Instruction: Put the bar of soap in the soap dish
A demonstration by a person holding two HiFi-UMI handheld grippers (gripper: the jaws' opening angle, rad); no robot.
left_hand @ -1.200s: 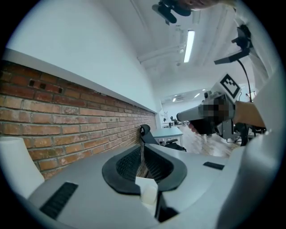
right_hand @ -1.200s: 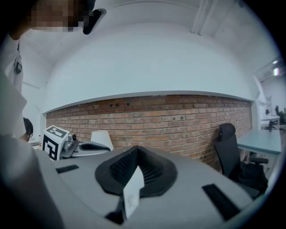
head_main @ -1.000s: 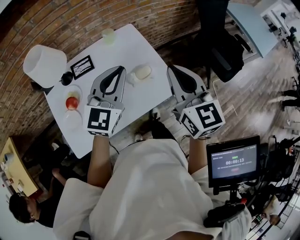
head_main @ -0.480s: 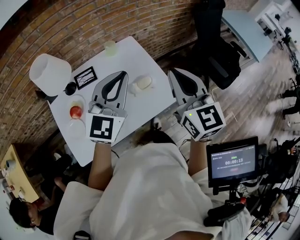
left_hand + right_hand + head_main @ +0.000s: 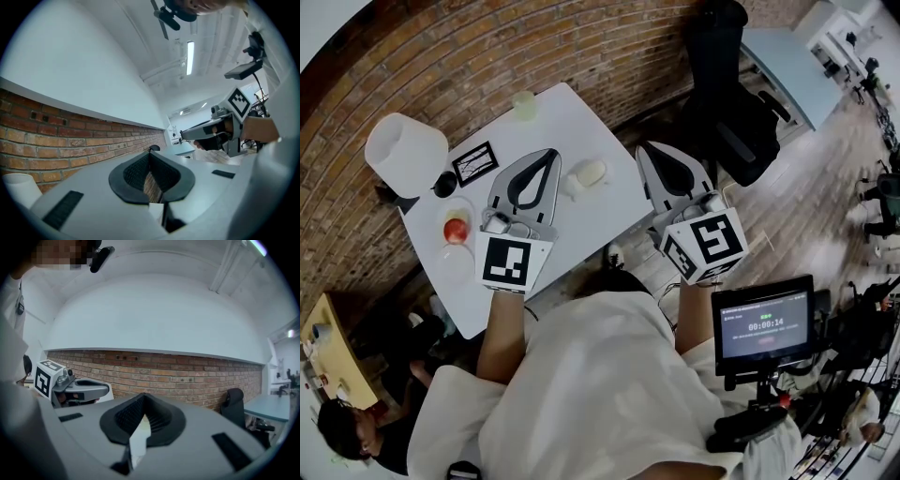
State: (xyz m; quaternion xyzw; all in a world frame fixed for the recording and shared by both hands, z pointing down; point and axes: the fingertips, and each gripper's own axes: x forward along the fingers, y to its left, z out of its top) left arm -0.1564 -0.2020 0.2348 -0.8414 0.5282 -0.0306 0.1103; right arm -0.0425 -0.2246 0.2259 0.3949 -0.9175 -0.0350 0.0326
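While the left gripper [image 5: 550,153] and right gripper [image 5: 643,149] are held closed and empty, the bar of soap [image 5: 590,172] is seen between them, unobstructed. A lampshade [image 5: 405,155], picture frame [image 5: 475,162] and cup [image 5: 524,104] are set elsewhere on the table [image 5: 581,220].

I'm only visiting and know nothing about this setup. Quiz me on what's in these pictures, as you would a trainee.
1. True or false: the left gripper has its jaws shut, with nothing between them.
2. The bar of soap lies: A) on the white table; B) in a basket; C) on the floor.
3. What is the wall behind the table built of?
Key: 1 true; 2 A; 3 brick.
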